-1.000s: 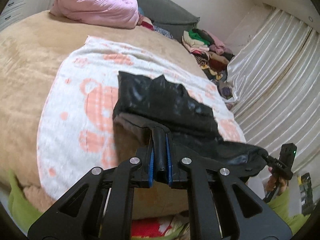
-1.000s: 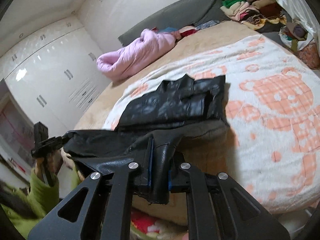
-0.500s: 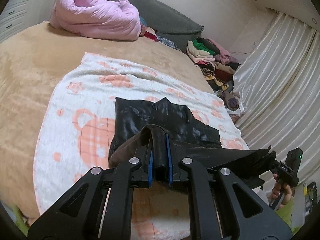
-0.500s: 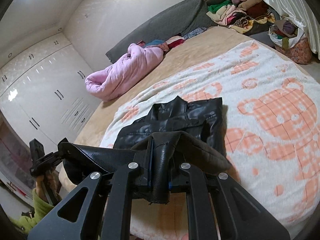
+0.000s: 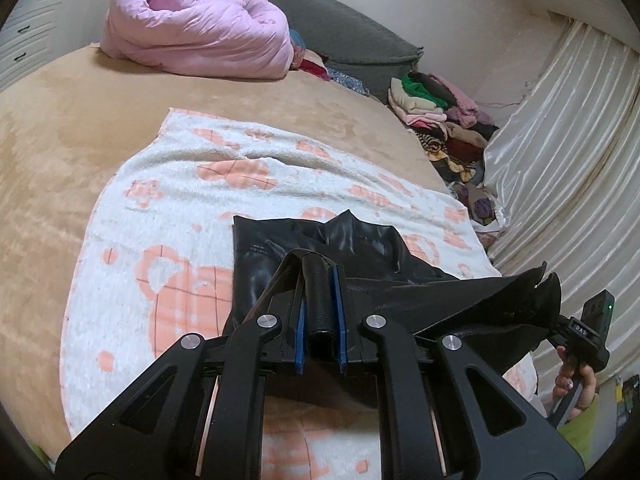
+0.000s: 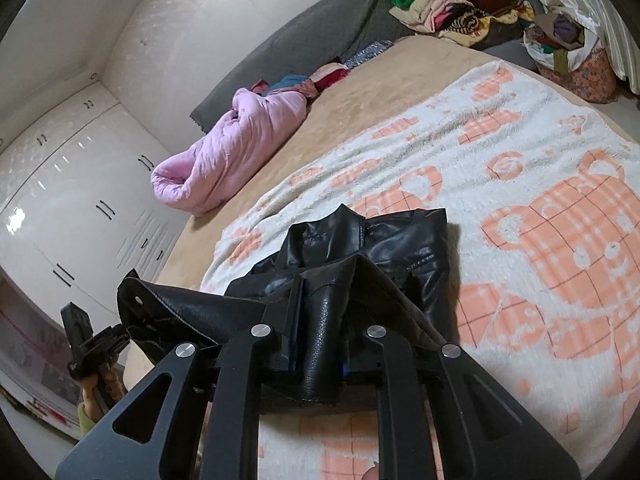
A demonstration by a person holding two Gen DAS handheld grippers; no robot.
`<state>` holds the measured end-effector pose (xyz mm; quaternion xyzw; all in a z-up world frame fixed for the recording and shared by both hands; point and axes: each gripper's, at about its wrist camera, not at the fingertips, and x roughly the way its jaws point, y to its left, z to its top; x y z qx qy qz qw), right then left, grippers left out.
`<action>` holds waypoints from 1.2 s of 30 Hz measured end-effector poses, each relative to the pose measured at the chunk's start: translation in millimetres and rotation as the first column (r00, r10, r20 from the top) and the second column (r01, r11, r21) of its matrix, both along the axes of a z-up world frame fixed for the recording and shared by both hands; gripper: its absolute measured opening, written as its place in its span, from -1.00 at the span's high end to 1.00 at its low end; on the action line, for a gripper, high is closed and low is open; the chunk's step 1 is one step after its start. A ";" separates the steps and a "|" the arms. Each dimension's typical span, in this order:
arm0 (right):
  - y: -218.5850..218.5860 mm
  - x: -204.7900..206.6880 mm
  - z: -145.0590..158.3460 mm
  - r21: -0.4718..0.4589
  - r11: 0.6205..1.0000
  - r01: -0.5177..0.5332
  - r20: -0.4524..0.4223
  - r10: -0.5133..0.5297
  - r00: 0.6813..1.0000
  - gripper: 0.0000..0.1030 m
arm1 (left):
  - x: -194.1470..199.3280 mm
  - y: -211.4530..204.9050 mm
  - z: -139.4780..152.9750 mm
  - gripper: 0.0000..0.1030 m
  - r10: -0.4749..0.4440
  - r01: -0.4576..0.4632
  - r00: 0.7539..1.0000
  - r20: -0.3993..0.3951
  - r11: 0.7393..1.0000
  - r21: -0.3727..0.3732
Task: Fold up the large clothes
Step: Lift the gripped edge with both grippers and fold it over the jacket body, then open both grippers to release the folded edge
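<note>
A black leather jacket [image 5: 320, 248] is seen partly folded on a white blanket with orange bear prints [image 5: 168, 208] spread over the bed. Its far part lies flat on the blanket, glossy and creased, with the collar pointing away. Its near edge is lifted off the blanket and stretched taut between two raised points, so that a brownish lining is exposed underneath [image 6: 384, 280].

The left gripper [image 5: 320, 312] is showing matte black angular arms, 4 silver round screws and 2 blue pads [image 5: 300, 332]; at the right edge of the frame, the other handle is glowing with a green light and wearing a small white label; a lime-green sleeve [image 5: 584, 432] is peeking below it.
</note>
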<state>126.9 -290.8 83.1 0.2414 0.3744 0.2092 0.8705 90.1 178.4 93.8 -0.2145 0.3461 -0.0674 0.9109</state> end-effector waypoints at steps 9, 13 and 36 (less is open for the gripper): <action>2.7 28.8 -11.6 -0.002 1.000 0.013 -0.047 -0.013 0.999 0.71 | 31.5 4.6 -13.9 0.90 0.017 -0.016 0.999 -0.048 1.000 0.005; 4.1 38.2 -16.8 -0.027 0.999 0.022 -0.054 -0.023 0.998 0.68 | 43.2 8.4 -21.8 0.89 0.026 -0.026 0.997 -0.066 1.000 0.004; 1.8 86.3 -54.2 -0.131 0.986 0.103 -0.061 -0.112 0.992 0.20 | 94.9 10.5 -72.8 0.54 0.032 -0.032 0.990 -0.139 0.999 -0.001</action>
